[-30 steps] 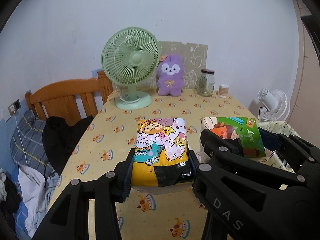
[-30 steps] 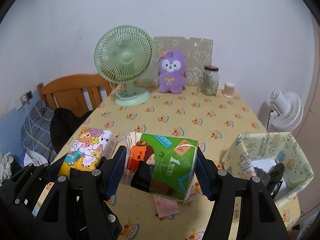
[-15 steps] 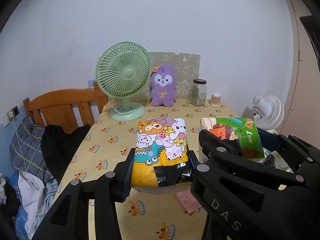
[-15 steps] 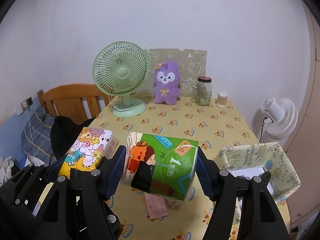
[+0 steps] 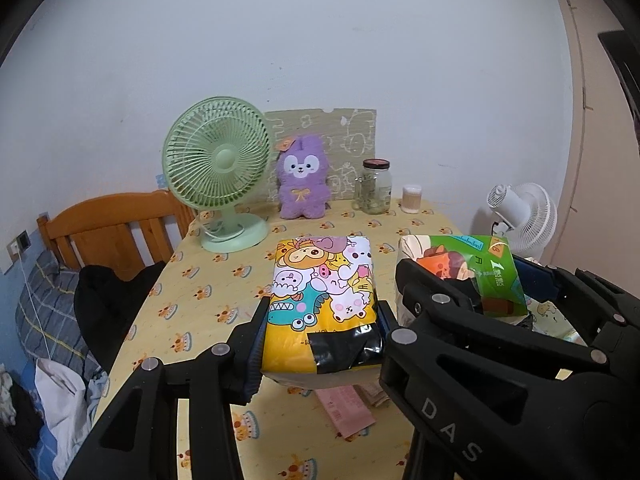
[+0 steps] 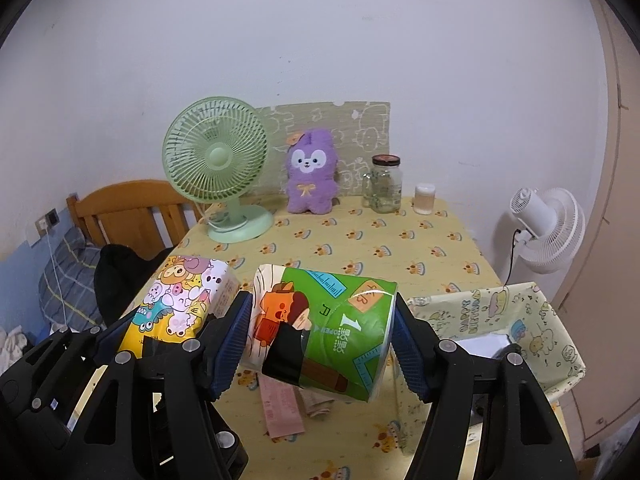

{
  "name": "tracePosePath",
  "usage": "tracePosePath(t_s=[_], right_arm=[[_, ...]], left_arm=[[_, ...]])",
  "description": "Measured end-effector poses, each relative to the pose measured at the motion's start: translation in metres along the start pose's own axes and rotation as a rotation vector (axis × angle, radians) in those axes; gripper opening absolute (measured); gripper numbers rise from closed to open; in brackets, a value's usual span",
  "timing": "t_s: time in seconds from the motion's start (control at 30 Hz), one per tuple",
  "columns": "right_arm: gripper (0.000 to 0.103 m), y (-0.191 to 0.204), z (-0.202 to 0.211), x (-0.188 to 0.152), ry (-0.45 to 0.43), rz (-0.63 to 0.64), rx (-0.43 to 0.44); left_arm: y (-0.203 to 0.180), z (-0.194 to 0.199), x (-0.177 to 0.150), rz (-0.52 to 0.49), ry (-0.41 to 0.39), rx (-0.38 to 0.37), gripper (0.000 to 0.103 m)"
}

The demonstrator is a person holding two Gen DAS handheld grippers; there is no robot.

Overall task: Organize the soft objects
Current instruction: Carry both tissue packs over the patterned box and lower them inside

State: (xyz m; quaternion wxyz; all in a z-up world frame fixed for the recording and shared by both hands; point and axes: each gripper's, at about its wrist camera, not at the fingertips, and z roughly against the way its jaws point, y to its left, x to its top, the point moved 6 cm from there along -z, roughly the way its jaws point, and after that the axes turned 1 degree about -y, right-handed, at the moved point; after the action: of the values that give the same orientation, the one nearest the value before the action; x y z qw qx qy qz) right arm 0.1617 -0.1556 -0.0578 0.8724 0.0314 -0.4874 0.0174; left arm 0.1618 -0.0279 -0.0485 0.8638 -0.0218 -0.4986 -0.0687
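Both packs are off the table and neither is put away yet. The left gripper (image 5: 322, 336) is clamped on the cartoon-animal tissue pack (image 5: 324, 300), pads pressing its two long sides, and the pack hangs clear above the yellow tablecloth (image 5: 224, 280). The right gripper (image 6: 322, 344) pinches the green tissue pack (image 6: 324, 328) across its width, also held in the air just beside the other pack. The likely destination is the fabric bin (image 6: 516, 320) at the table's right edge, near the right gripper; its mouth is open and something white and something dark lie inside, too cut off by the gripper arm to identify. Judged from this, the pick-up is done for these two and the carry and drop remain. The purple plush toy (image 6: 310, 178) sits upright at the far end of the table against a patterned board, between the green desk fan (image 6: 218, 164) and a glass jar (image 6: 382, 184); whether it counts as something to be sorted cannot be told. A pink paper slip (image 6: 282, 408) and some folded notes lie on the cloth under the held packs, partly hidden. The bin's depth and near wall are out of sight in both views.
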Motion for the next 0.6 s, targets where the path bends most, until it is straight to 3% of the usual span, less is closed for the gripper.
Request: tracePosePath(t_s=[0.6], right_arm=[[0.07, -0.076, -0.006, 0.007, 0.02, -0.023, -0.047]], left_arm=[[-0.072, -0.024, 0.014, -0.037, 0.025, -0.071, 0.051]])
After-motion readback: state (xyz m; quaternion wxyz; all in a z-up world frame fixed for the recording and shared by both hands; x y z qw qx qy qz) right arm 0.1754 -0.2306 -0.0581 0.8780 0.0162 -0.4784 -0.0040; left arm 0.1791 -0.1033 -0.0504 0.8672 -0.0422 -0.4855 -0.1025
